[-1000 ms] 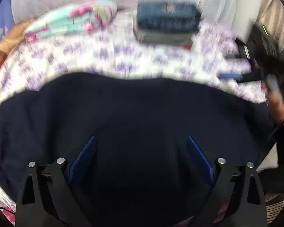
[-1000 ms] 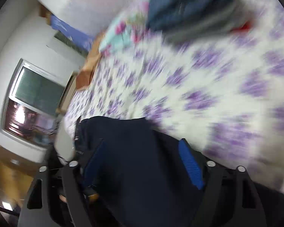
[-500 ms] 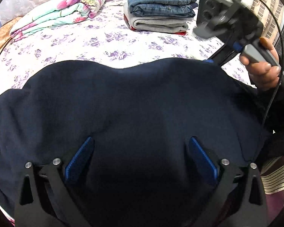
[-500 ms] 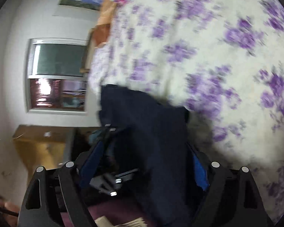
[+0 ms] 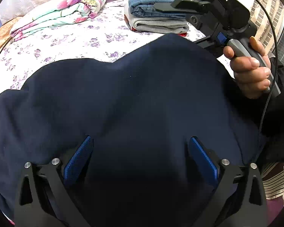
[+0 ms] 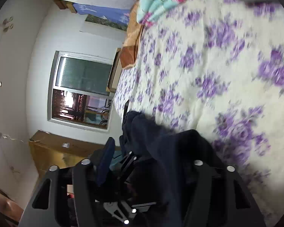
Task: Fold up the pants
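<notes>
The dark navy pants (image 5: 134, 98) lie spread over the near part of the bed and fill most of the left wrist view. My left gripper (image 5: 140, 151) hovers over them with its blue pads (image 5: 79, 158) wide apart, holding nothing. The right gripper's body (image 5: 219, 19) is at the pants' far right edge, held by a hand. In the right wrist view the pants (image 6: 161, 151) bunch up between the fingers of my right gripper (image 6: 151, 160). The left blue pad (image 6: 106, 158) shows; cloth hides the right pad. The frame is rolled sideways and blurred.
A floral purple bedsheet (image 5: 62, 43) covers the bed. A folded pastel blanket (image 5: 60, 17) lies at the back left. A stack of folded jeans and grey cloth (image 5: 157, 13) sits at the back. A window (image 6: 81, 89) and a cardboard box (image 6: 58, 149) stand beside the bed.
The right gripper has risen at the pants' far right edge, lifting that edge toward the folded stack. The right wrist view has rolled sideways. My left gripper stays open over the pants.
</notes>
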{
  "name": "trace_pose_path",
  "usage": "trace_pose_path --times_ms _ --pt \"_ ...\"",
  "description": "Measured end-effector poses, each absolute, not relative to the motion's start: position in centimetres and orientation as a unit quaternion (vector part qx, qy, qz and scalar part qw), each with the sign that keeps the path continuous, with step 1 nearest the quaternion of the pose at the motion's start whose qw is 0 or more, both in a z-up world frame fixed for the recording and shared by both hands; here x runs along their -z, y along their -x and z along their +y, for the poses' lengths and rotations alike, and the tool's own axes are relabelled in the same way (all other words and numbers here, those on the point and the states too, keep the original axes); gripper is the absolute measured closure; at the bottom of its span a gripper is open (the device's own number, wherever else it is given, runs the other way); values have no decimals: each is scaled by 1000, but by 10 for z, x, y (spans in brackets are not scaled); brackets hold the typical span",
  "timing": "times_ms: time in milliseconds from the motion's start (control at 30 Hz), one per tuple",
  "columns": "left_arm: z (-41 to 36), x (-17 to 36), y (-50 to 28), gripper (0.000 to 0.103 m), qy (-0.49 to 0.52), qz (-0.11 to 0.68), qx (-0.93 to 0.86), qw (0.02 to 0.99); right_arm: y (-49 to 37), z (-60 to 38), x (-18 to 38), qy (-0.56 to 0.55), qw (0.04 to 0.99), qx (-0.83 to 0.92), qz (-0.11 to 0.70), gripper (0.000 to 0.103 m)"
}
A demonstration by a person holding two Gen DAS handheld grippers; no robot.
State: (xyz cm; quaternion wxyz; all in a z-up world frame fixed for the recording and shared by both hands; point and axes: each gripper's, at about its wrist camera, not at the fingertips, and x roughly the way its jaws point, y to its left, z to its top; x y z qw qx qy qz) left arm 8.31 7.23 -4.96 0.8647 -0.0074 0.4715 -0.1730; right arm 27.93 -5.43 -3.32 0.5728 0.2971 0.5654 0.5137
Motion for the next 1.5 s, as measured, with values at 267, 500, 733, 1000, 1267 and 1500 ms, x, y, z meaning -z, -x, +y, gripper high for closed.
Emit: trace_pose_path --times_ms 267,500,733,1000,1267,1500 --pt "76 51 -82 5 17 471 175 865 -298 -80 39 -259 660 -425 562 69" --pt "78 50 -82 5 20 471 169 865 -290 -136 -8 -265 713 -394 515 62" --pt "65 31 -75 5 5 444 186 877 -202 -154 10 -231 684 -383 576 61" --pt "62 52 -93 5 22 487 169 857 -158 -283 68 -321 768 -216 511 103" --pt "62 53 -93 5 30 491 155 856 -63 -402 6 -240 892 37 380 39" --pt "59 54 -94 5 29 487 145 861 -68 -437 22 -102 875 101 463 91"
